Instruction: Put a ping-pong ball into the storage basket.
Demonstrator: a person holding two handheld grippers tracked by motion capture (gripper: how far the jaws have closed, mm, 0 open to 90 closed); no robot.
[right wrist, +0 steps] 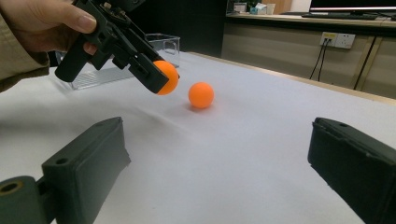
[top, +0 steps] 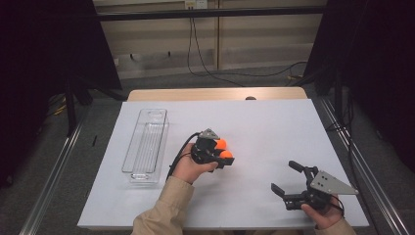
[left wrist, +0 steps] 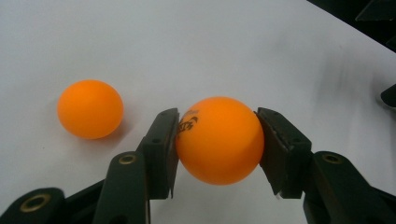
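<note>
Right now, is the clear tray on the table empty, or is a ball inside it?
Empty. The clear tray holds nothing; one ball sits clamped in the left gripper, the other ball lies on the table.

Right claw (right wrist: 219, 168): jaws wide apart, nothing between them, low over white surface (right wrist: 261, 140). Left claw (right wrist: 159, 77), in a hand (right wrist: 44, 23), clamps an orange ball (right wrist: 169, 77). Second orange ball (right wrist: 201, 95) rests just beside it. Clear tray (right wrist: 163, 44) behind.
</note>
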